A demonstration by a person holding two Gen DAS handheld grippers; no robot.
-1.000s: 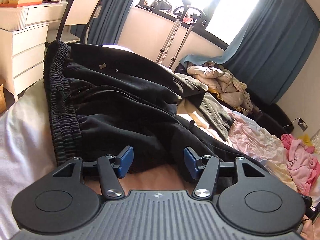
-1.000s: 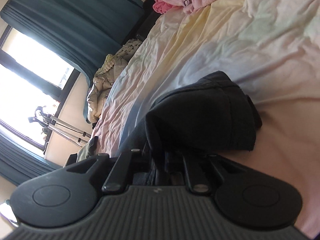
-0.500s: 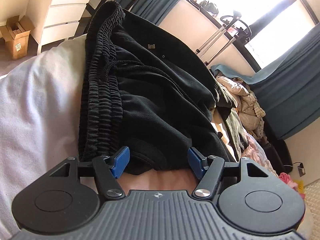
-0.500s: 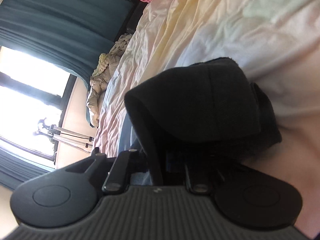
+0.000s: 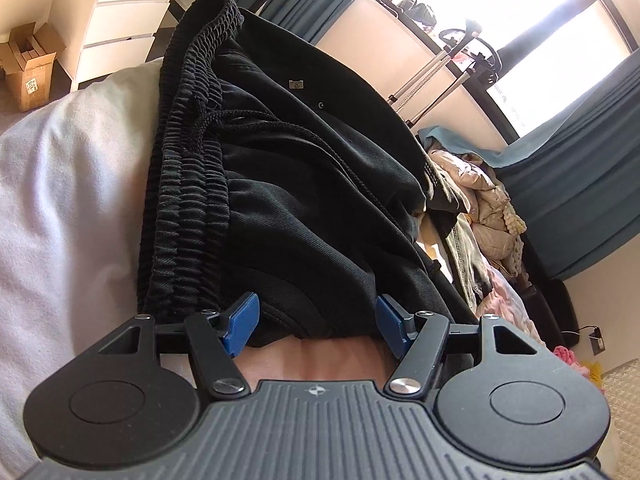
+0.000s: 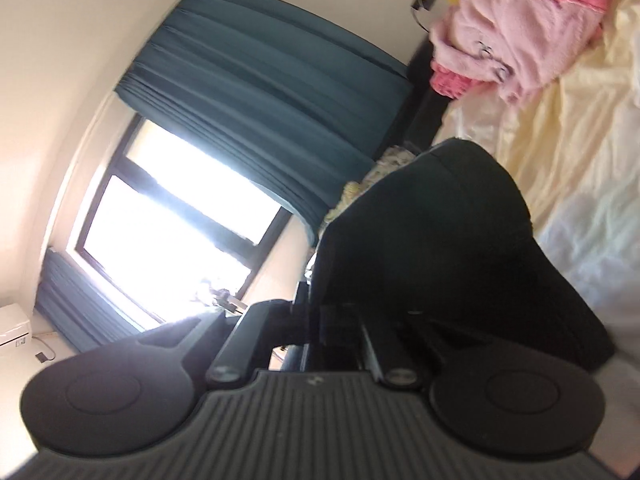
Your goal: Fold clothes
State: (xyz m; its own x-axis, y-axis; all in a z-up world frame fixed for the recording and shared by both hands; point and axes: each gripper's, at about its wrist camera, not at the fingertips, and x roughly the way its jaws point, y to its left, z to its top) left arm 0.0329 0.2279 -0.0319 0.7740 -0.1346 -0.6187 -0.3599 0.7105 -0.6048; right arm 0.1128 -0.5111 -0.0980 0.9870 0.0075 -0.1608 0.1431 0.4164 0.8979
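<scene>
Bedroom, daylight coming through a big window (image 6: pixel 168 216) with teal curtains (image 6: pixel 280 92) on both sides. Bed (image 5: pixel 68 184) is carrying pale, wrinkled sheets. Black pants (image 5: pixel 288 184) are lying bunched on the near end, elastic waistband (image 5: pixel 188 184) running up the left side of the left wrist view, drawstring trailing across the fabric.

Left tool (image 5: pixel 316 326) is sitting low at the pants' near edge, blue pads (image 5: pixel 240 322) standing well apart with a fold of black cloth between them; pads are not pressing on it.

Right tool (image 6: pixel 320 320) is clamping fully down on a dark end of the pants (image 6: pixel 440 248), which is draping up and over the fingers; view is rolled sideways and blurred, fingertips mostly hidden by cloth.

Pink fleece (image 6: pixel 516 24) is lying at the far end of the bed. Clothes pile (image 5: pixel 480 200) is sitting by the curtain. White drawers (image 5: pixel 132 16) and cardboard box (image 5: pixel 28 68) are standing beyond the bed.
</scene>
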